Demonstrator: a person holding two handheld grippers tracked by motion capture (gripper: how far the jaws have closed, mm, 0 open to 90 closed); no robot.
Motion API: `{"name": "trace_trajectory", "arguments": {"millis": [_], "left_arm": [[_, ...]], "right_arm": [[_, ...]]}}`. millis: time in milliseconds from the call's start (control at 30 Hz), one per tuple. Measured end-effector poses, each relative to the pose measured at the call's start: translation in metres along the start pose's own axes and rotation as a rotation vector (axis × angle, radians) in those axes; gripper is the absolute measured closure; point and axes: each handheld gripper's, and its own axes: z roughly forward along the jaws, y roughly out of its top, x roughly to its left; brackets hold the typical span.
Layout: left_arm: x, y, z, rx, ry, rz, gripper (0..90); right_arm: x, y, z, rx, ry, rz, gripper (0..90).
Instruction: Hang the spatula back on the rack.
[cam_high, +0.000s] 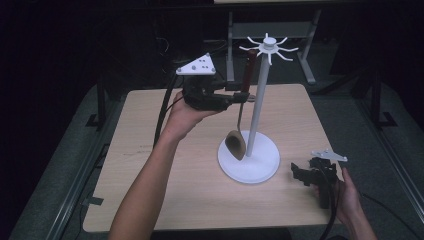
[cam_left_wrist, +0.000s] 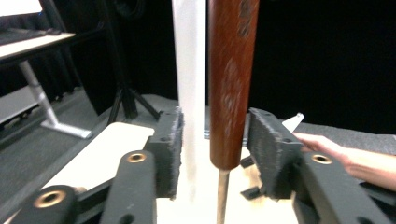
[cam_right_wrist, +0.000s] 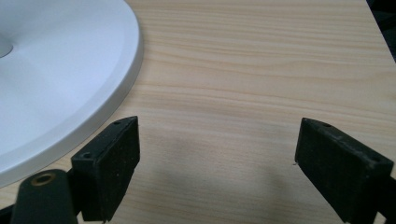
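A light wooden table (cam_high: 150, 165) with a pale grain was seen under dim light, set on a grey floor (cam_high: 50, 165) and surrounded by a largely black room. Behind it, the legs of a pale-framed desk (cam_high: 305, 55) were made out against the dark.

On the table's right half a white stand (cam_high: 260, 100) was placed: a round flat base (cam_high: 260, 167), an upright pole, and a cap at the top from which thin hooks radiated. A ladle (cam_high: 239, 120) with a dark reddish-brown wooden handle and a metal shank was hung alongside the pole, its bowl held just above the base; which hook carried it could not be told, as the top of the handle was too small and dim in the high view.

The left gripper (cam_high: 235, 96) was raised above the table at the height of the handle. In the left gripper view its jaws were spread around the wooden handle (cam_left_wrist: 231, 79), with a gap visible on each side, so nothing was being squeezed; the white pole (cam_left_wrist: 189, 93) was seen just beyond the handle.

The right gripper (cam_high: 296, 172) was rested low near the table's right front edge, just beside the base. Its jaws were held wide apart over bare wood (cam_right_wrist: 233, 93), nothing between them, with the base's rim (cam_right_wrist: 126, 70) at the left.
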Motion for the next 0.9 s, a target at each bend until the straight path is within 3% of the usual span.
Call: {"name": "trace_trajectory", "arguments": {"millis": [333,400,600,900], "left_arm": [[0.003,-0.027,-0.029,0.084,0.081,-0.043,38.0],[0.004,-0.034,-0.035,0.091,0.096,-0.067,37.1],[0.005,-0.056,-0.052,0.138,0.135,-0.087,35.2],[0.006,-0.097,-0.065,0.184,0.176,-0.129,33.6]], "right_arm": [[0.003,0.001,0.0,0.001,-0.005,-0.007,13.4],[0.005,0.002,0.0,0.001,-0.006,-0.007,13.4],[0.006,0.001,-0.001,0.002,-0.006,-0.013,13.4],[0.005,0.001,0.0,0.003,-0.01,-0.016,13.4]]}}
